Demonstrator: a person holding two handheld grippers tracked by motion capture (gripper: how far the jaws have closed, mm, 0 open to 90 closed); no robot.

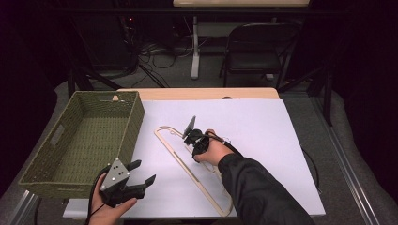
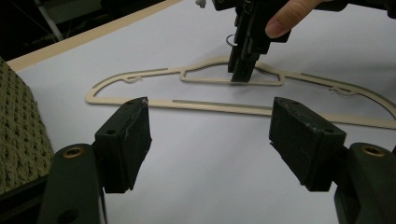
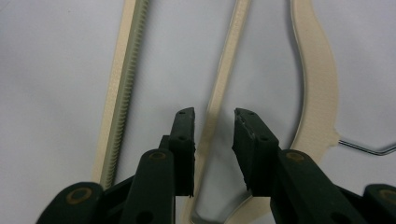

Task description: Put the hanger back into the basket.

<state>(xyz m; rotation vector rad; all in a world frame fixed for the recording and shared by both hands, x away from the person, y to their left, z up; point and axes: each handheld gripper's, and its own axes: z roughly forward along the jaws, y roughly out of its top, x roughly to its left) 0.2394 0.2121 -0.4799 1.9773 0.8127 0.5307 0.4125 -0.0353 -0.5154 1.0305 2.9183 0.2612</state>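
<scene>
A flat cream hanger [image 1: 202, 186] lies slantwise on the white sheet [image 1: 253, 126]. My right gripper [image 1: 193, 140] points down at the hanger's middle. In the right gripper view, my right gripper [image 3: 214, 119] is narrowly open, its jaws on either side of a thin inner bar of the hanger [image 3: 320, 70] without pinching it. The hanger's wire hook shows at the right edge there. My left gripper [image 1: 144, 171] hovers wide open near the table's front left with nothing held. From the left gripper [image 2: 210, 105], I see the hanger [image 2: 219, 107] ahead and the right gripper [image 2: 243, 74] standing on it.
A green woven basket [image 1: 136, 122] stands at the table's left, close beside my left gripper, and its wall [image 2: 18, 130] shows in the left gripper view. A black folding chair [image 1: 260, 47] and cables lie beyond the table's far edge.
</scene>
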